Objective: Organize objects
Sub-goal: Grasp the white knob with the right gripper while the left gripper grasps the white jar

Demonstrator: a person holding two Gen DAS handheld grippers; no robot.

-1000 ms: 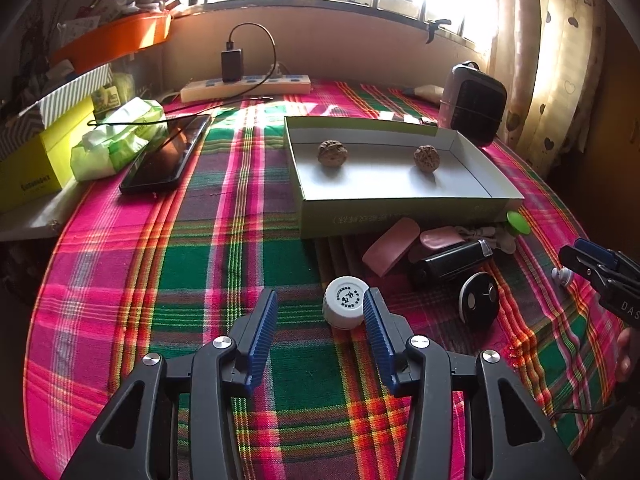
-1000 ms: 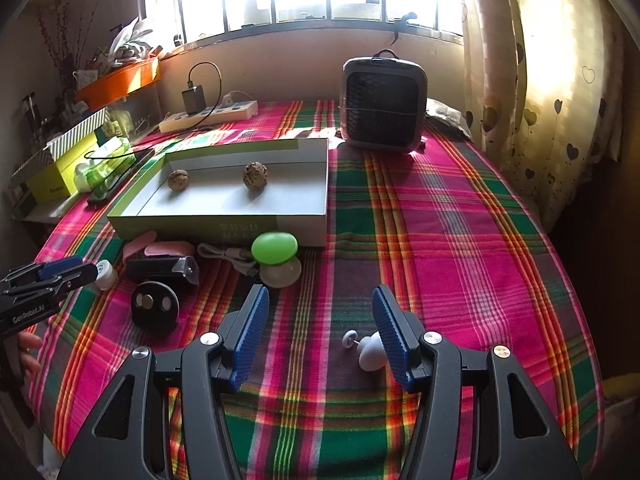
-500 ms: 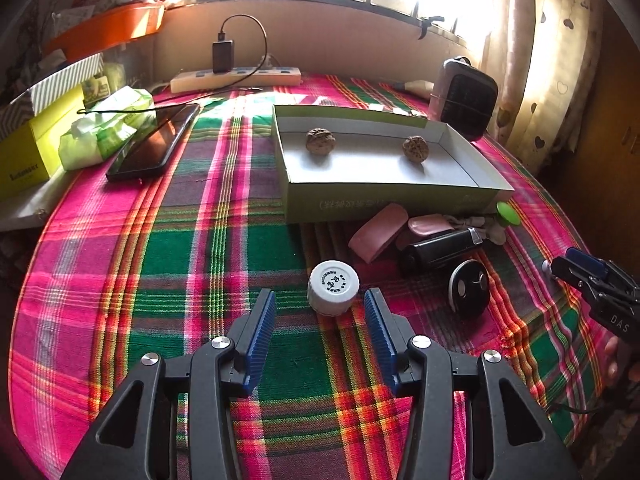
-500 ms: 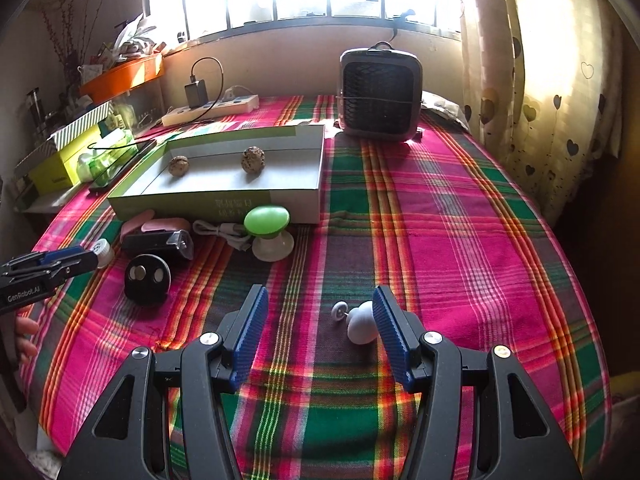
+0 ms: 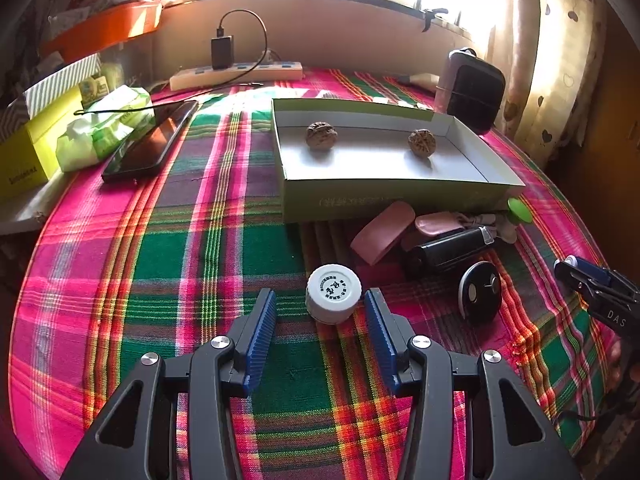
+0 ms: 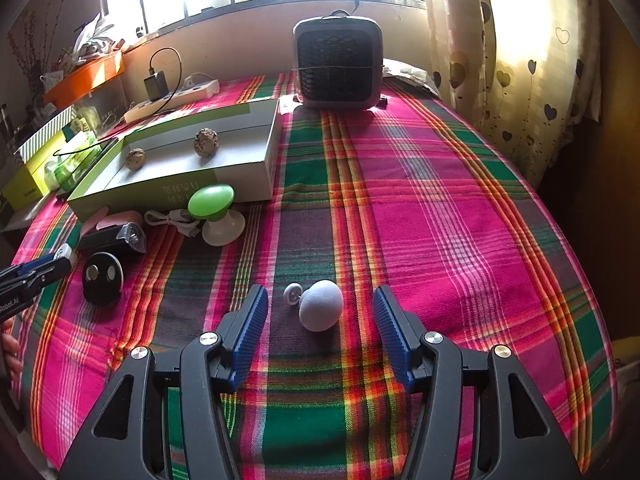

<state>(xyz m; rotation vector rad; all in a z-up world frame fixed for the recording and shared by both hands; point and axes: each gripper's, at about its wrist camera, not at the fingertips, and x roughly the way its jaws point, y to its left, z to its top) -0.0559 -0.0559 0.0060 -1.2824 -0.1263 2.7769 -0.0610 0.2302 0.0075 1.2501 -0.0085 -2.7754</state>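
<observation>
Plaid cloth covers the counter (image 5: 168,264) where two hand-held grippers work side by side. At left, the left gripper (image 5: 320,316) has its fingers spread, with the white bottle cap (image 5: 334,298) standing just ahead between the tips, nearer the right-hand pad and touching neither. The cap looks light, rigid and smooth-topped; its ribbed side wall seems the surest place to pinch it. Farther off sits the open green box (image 5: 400,196) holding two walnuts (image 5: 321,135). Against its near wall lie a pink case (image 5: 384,232), a black cylinder (image 5: 448,250) and a black disc (image 5: 479,292), crowding the straight path from cap to box. At right, the right gripper (image 6: 320,324) also has its fingers spread, bracketing a small white mushroom-shaped piece (image 6: 321,311) lying on its side, untouched. It looks light and rounded, likely to roll or slip; the bulbous head offers the better hold. A green-topped knob (image 6: 212,204) stands near the box, and a dark fan (image 6: 338,70) sits at the far edge.
</observation>
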